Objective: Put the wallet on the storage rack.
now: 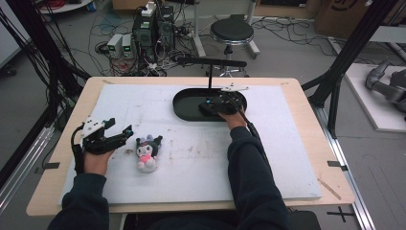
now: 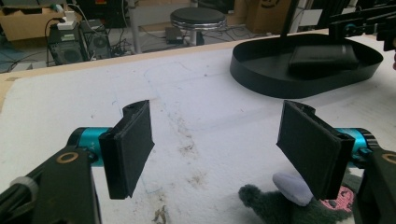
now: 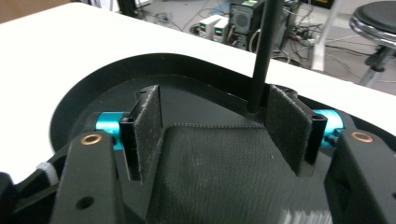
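A black oval tray [image 1: 184, 113] stands at the back middle of the white mat. In it lies a flat black fabric pouch [image 3: 219, 172], also visible in the left gripper view [image 2: 322, 58]. My right gripper [image 3: 212, 126] is down in the tray and open, one pad on each side of the pouch's far edge without pressing on it. A small black and pink plush toy [image 1: 147, 152] lies at the front left. My left gripper [image 1: 120, 125] rests just left of it, open and empty. The plush's head [image 2: 280, 205] is below that gripper's right pad.
A thin black pole [image 3: 264, 46] rises from the tray's far side and carries a horizontal bar [image 1: 210, 62] above the table's back edge. The white mat [image 1: 191, 163] is stained in the middle. A stool [image 1: 232, 32], computers and cables are on the floor behind.
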